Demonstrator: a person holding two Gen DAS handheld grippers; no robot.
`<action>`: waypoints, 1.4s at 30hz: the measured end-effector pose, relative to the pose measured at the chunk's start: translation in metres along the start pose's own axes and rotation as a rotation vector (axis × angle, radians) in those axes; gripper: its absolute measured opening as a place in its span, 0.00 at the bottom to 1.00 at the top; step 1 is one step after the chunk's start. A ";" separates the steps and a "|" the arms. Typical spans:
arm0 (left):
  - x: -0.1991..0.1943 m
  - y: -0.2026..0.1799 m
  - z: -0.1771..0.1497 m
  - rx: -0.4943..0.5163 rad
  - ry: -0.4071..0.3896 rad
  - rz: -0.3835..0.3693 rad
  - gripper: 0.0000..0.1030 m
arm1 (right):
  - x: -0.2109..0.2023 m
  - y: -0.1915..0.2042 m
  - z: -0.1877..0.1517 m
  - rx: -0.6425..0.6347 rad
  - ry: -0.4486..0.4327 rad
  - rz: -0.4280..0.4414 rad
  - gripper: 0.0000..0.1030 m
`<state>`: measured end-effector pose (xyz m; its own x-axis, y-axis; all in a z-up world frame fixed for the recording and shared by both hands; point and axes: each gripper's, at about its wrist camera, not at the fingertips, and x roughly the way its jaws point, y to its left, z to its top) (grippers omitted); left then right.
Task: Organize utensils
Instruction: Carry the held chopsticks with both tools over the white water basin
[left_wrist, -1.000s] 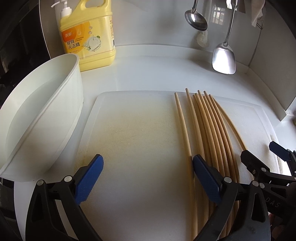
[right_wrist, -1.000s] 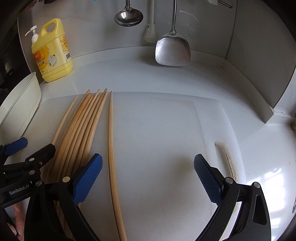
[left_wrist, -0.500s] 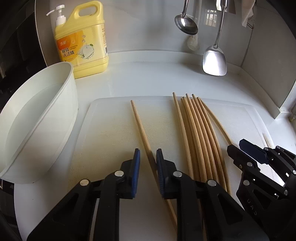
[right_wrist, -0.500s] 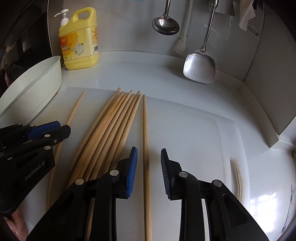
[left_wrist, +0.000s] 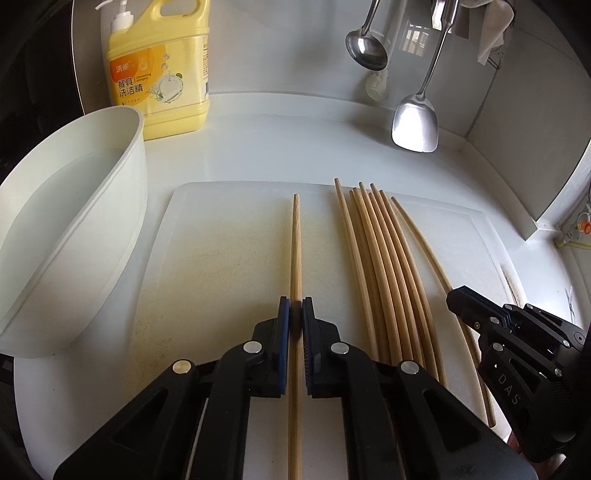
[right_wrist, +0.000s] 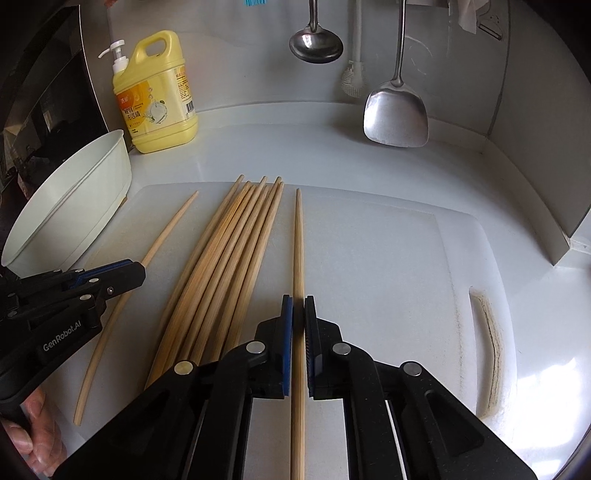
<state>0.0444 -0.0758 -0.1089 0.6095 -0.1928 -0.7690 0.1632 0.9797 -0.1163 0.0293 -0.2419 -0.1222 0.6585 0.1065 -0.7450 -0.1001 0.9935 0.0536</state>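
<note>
The left gripper (left_wrist: 296, 314), black with blue pads, has its jaws clamped on a single light wooden chopstick (left_wrist: 295, 258) that runs straight away from it across the white plastic cutting board (left_wrist: 221, 240). This chopstick lies apart, to the left of the main bundle of wooden chopsticks (left_wrist: 380, 266), which fans out side by side on the board's middle. To the right of the bundle, the right gripper (right_wrist: 298, 314), of the same black-and-blue build, has its jaws pressed together on a second lone wooden chopstick (right_wrist: 298, 251), also pointing away from the viewer and lying just beside the bundle's right edge. In the right wrist view a person's fingers (right_wrist: 26, 432) show at the near left corner, behind the left gripper's handle.

The board carries a yellowish stain on its left half and a handle slot (right_wrist: 489, 350) near its right edge. Left of the board sits a white oval plastic basin (left_wrist: 70, 236), tilted against the counter edge. Farther back on the white countertop (left_wrist: 295, 147) stands a yellow dish-soap jug with a pump top (left_wrist: 159, 70). On the far wall hang a steel ladle (left_wrist: 365, 46), a white dish brush (right_wrist: 354, 74) and a steel spatula (left_wrist: 415, 125).
</note>
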 end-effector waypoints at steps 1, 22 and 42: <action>-0.003 0.000 0.000 -0.002 -0.001 -0.004 0.07 | -0.002 -0.001 -0.001 0.007 -0.001 0.001 0.06; -0.128 0.055 0.025 -0.119 -0.099 0.023 0.07 | -0.086 0.071 0.063 -0.080 -0.132 0.210 0.06; -0.084 0.257 0.073 -0.112 -0.045 0.090 0.07 | 0.023 0.272 0.134 -0.021 0.003 0.320 0.06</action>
<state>0.0919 0.1880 -0.0276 0.6526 -0.1038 -0.7505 0.0201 0.9926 -0.1198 0.1172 0.0360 -0.0355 0.5891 0.4133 -0.6944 -0.3172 0.9086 0.2717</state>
